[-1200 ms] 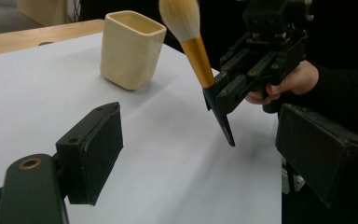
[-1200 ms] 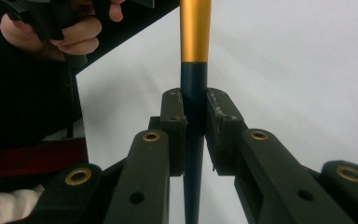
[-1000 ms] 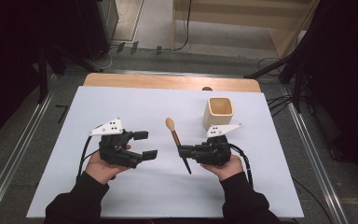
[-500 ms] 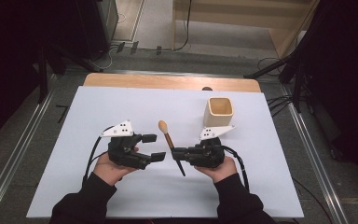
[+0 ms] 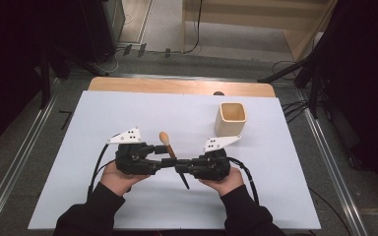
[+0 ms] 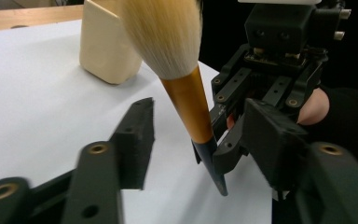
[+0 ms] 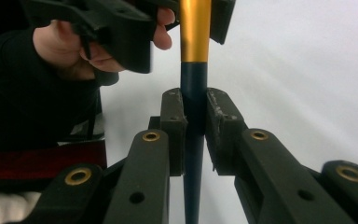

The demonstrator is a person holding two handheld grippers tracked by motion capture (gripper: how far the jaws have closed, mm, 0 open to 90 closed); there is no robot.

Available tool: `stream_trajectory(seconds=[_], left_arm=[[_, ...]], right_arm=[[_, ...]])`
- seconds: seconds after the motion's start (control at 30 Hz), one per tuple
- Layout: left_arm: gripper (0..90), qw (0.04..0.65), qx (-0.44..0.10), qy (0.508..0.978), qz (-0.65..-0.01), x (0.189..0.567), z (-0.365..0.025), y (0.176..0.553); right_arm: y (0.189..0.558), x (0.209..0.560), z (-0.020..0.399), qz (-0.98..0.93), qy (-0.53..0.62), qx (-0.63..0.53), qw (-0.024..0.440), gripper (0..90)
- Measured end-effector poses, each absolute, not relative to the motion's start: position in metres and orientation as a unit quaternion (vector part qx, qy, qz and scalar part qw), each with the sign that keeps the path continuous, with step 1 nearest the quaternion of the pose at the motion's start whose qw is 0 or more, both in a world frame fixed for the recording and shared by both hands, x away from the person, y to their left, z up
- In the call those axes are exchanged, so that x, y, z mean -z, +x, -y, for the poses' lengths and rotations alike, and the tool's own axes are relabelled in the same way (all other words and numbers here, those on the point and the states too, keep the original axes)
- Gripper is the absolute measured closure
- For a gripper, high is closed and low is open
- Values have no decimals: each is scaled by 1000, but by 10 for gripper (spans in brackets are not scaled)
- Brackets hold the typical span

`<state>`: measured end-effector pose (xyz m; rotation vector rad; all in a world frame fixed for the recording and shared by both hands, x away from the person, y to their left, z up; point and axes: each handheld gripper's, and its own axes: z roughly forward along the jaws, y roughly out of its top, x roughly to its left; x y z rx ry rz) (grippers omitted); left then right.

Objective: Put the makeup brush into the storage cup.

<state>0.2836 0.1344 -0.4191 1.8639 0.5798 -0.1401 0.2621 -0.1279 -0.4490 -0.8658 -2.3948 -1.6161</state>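
Observation:
A makeup brush (image 5: 169, 149) with tan bristles, a gold ferrule and a dark pointed handle stands tilted between my hands above the white mat (image 5: 128, 113). My right gripper (image 5: 182, 167) is shut on the dark handle, seen close in the right gripper view (image 7: 195, 121). My left gripper (image 5: 161, 161) faces it from the left. Its jaws have just been closing and stand on either side of the gold ferrule (image 6: 186, 98) with a gap on both sides, the pads (image 6: 137, 130) off it.
A cream square cup (image 5: 231, 118) stands upright on the mat, behind and to the right of the right hand. The wooden table edge (image 5: 177, 86) runs along the far side. Metal rails flank the table.
Both hands have drawn together toward the middle. The left gripper has come up to the brush and its jaws have narrowed around the ferrule. The right gripper still holds the brush.

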Motion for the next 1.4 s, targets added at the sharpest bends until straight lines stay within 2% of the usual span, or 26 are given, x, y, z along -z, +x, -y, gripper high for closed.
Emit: stream_trajectory(seconds=[0.13, 0.5, 0.93, 0.97, 1.07, 1.17, 1.4], left_arm=[[544, 555, 81, 786, -262, 420, -135, 285], [728, 554, 96, 784, -265, 420, -139, 287], [778, 554, 123, 783, -252, 420, -141, 289], [778, 555, 118, 785, -249, 419, -141, 288], [779, 547, 108, 797, -232, 414, -141, 286], [779, 537, 84, 813, -206, 409, -140, 281], [778, 510, 61, 847, -138, 400, -138, 273]], right_arm=[[261, 449, 125, 793, -282, 537, 64, 792], [260, 452, 121, 796, -272, 537, 68, 792], [258, 453, 119, 800, -258, 537, 65, 778], [258, 453, 119, 800, -257, 538, 64, 760], [257, 454, 118, 799, -244, 546, 56, 547], [254, 455, 115, 804, -215, 554, 24, 466], [249, 460, 107, 804, -176, 568, 18, 449]])
